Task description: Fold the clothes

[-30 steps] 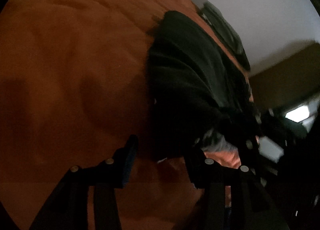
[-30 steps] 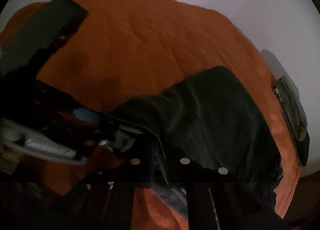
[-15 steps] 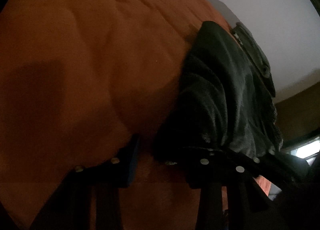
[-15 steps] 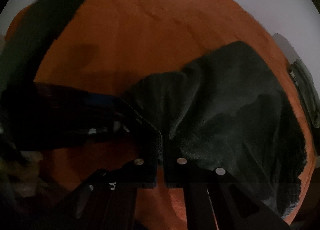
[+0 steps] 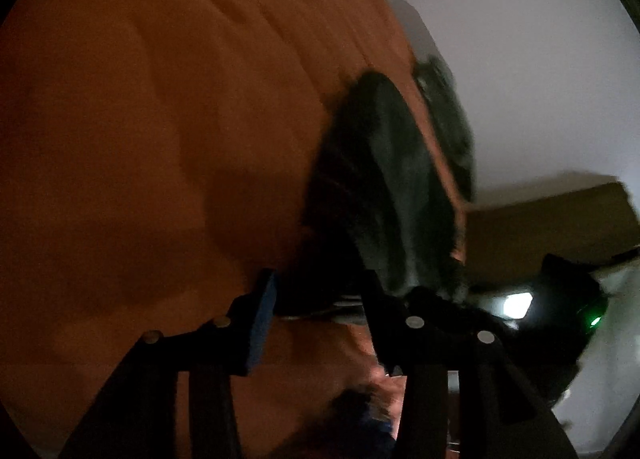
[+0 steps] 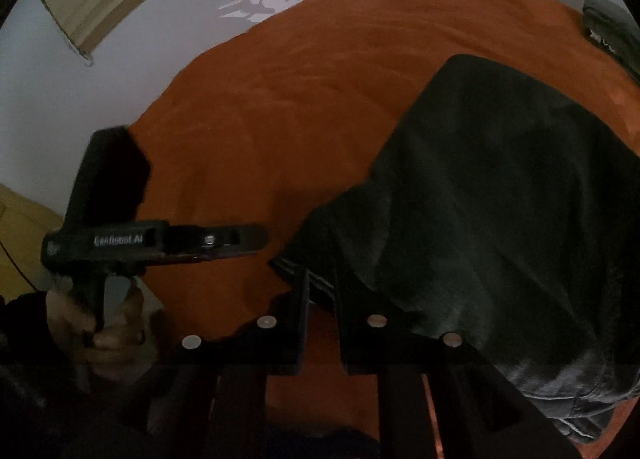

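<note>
A: Where are we in the fold?
B: Between folds, I'd judge. The dark garment [image 6: 500,219] lies on the orange bedspread [image 6: 320,99], its near edge by the right tongs [image 6: 322,323], whose jaws stand apart with nothing gripped. The left tongs [image 5: 316,315] are spread wide, empty.
A: Orientation?
B: Its long axis runs away from the right tongs toward the far edge. Next, pinch the near corners.
</note>
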